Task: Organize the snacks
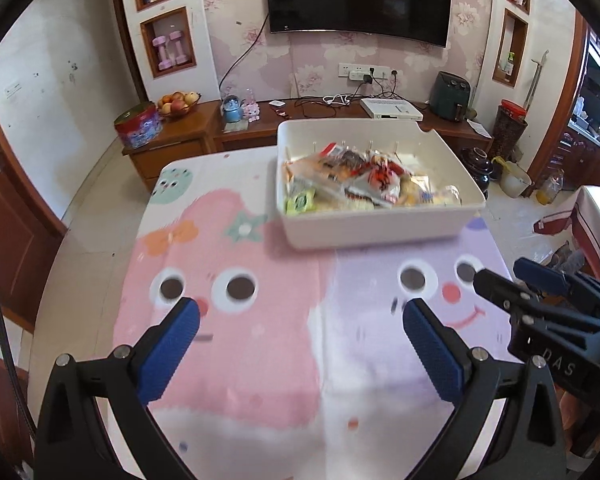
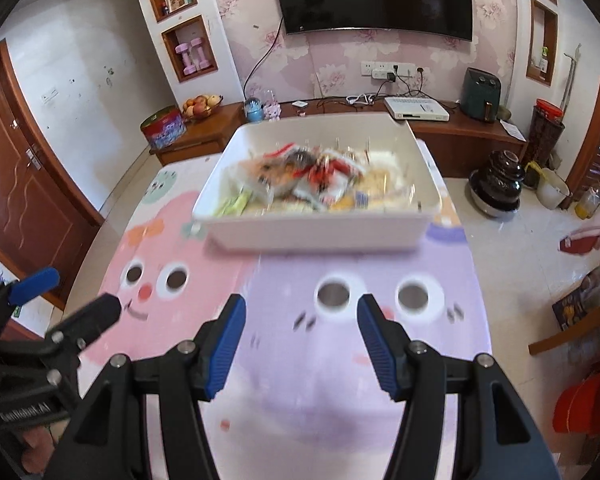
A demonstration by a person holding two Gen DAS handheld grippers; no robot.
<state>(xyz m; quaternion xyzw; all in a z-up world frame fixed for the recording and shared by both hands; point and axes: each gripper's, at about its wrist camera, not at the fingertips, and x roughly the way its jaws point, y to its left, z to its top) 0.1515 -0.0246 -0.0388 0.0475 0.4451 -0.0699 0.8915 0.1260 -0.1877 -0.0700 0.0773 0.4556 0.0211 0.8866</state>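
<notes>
Two empty, spread-open grippers, left gripper (image 1: 300, 344) and right gripper (image 2: 302, 340), hover over the table (image 1: 260, 360); reaching into the white bin (image 1: 364, 228) near its far edge could shove it off or snag several heaped snack packets (image 1: 360, 184).

The bench (image 1: 236, 360) wore a pink-and-lilac cartoon-face cloth (image 2: 340, 380). A white bin (image 1: 372, 228) of packaged snacks (image 1: 360, 184) stood on it, well ahead of both tongs.

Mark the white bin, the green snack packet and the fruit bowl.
white bin (image 1: 364, 228): left wrist view, near outer wall.
green snack packet (image 1: 300, 201): left wrist view, middle of the wrapper, bin's near-left corner.
fruit bowl (image 2: 201, 107): right wrist view, on the piled fruit.
</notes>
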